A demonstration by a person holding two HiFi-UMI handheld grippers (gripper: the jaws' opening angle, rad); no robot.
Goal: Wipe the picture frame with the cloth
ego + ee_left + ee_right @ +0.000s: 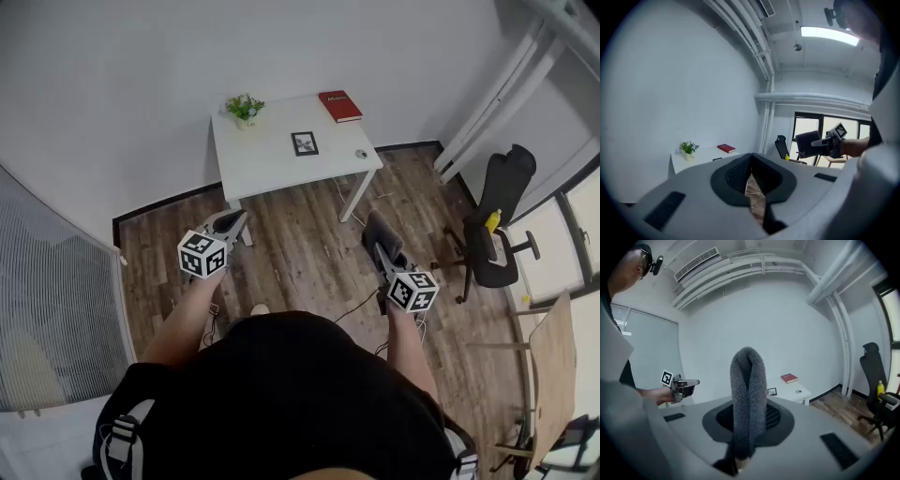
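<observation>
Two grippers out in front, one per hand, over the wooden floor (300, 258) and well short of the white table (267, 167). Clamps the right gripper (378, 246) on a grey cloth (382, 228). Seen along its jaws, pinches the cloth low down, with a folded loop standing up above the pads. Holds the left gripper (236, 223) with jaws pressed together at the tips, nothing between them, only a sliver of floor showing behind. Picture frame (305, 143) near the middle of the table, well apart from both grippers and untouched. Also on the table: a small potted plant (245, 108) at the far left corner, a red book (339, 105) at the far right corner, and a small round thing (360, 154) by the right edge, too small to identify. Off to the right on the floor, a black office chair (497, 234) with a yellow bottle (492, 221) on it.
</observation>
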